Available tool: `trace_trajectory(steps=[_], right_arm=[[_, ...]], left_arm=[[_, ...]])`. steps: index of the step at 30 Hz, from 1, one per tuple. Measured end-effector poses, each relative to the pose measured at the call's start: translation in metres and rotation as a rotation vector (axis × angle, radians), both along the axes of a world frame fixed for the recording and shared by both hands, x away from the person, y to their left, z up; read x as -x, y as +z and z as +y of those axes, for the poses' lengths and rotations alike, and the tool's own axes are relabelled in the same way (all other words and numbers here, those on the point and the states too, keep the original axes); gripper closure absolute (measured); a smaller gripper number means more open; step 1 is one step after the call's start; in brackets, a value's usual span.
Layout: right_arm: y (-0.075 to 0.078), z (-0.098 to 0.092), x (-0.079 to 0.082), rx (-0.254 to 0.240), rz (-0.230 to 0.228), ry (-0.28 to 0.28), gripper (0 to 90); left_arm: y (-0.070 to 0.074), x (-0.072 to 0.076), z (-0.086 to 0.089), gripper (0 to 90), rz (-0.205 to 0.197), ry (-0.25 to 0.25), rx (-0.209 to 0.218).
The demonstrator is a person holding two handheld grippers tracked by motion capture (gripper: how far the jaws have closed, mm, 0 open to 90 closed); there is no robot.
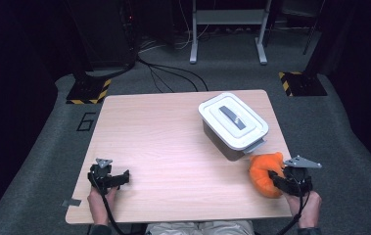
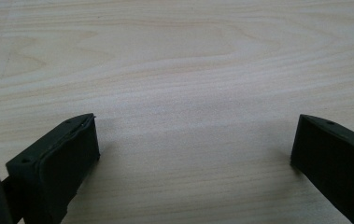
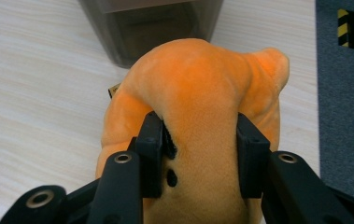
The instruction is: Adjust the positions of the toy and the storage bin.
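An orange plush toy [image 1: 264,172] sits at the table's front right, just in front of the lidded box. My right gripper [image 1: 274,179] is shut on it; in the right gripper view the black jaws squeeze the orange plush toy [image 3: 198,84] from both sides, right gripper [image 3: 198,144]. A grey box with a white lid [image 1: 233,120] and a grey handle stands on the right half of the table; its dark wall [image 3: 151,28] rises just beyond the toy. My left gripper [image 1: 123,177] rests at the front left, open, left gripper [image 2: 193,140], with bare wood between its jaws.
The light wooden table [image 1: 163,147] has free room across its middle and left. Grey carpet surrounds it, with yellow-black marked stand feet [image 1: 91,91] and cables behind. The table's right edge lies close to the toy.
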State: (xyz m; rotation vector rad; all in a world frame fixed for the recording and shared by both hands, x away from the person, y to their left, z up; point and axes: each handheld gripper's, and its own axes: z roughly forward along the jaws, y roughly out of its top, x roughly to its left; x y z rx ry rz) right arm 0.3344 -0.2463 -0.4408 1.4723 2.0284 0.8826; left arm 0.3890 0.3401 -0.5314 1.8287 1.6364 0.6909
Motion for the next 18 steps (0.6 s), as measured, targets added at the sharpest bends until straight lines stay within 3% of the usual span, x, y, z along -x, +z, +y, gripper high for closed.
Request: trace_trajectory(steps=[18], right_arm=[[0.002,-0.013,-0.023,0.014,-0.036,-0.110,60.3]], left_arm=[[0.000,0.000,0.000,0.6,-0.001,0.000,-0.001]])
